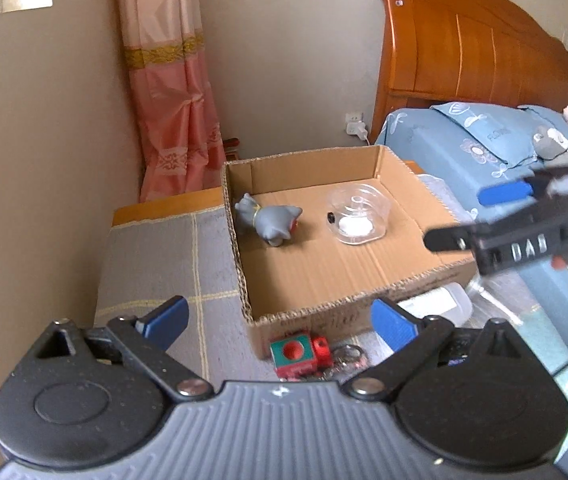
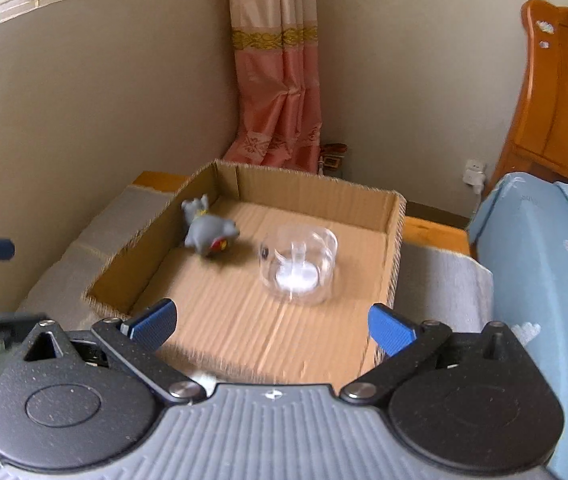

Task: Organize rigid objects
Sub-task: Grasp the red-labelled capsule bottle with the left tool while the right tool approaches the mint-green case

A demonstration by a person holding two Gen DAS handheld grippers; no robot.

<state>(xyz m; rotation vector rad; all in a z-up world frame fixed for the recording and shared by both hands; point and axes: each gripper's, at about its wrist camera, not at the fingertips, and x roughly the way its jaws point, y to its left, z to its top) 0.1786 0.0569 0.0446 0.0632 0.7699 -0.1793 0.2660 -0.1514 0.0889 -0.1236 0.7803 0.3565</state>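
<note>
Cloth-covered table (image 1: pixel 155 264) bears cardboard box (image 1: pixel 416 188) (red-green block (image 1: pixel 294 354) beside).

Toy cat (image 1: pixel 267 222) left of clear cup (image 1: pixel 358 214), both in box (image 1: pixel 368 264).

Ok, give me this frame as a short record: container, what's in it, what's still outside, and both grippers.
container: cardboard box, open top
inside: grey toy figure, lying on its side; clear plastic container
outside: red and green block, key rings, in front of the box
left gripper: open, empty
right gripper: open, empty

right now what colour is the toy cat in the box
Grey toy cat, with a little red underneath; the left wrist view shows it best.
</note>
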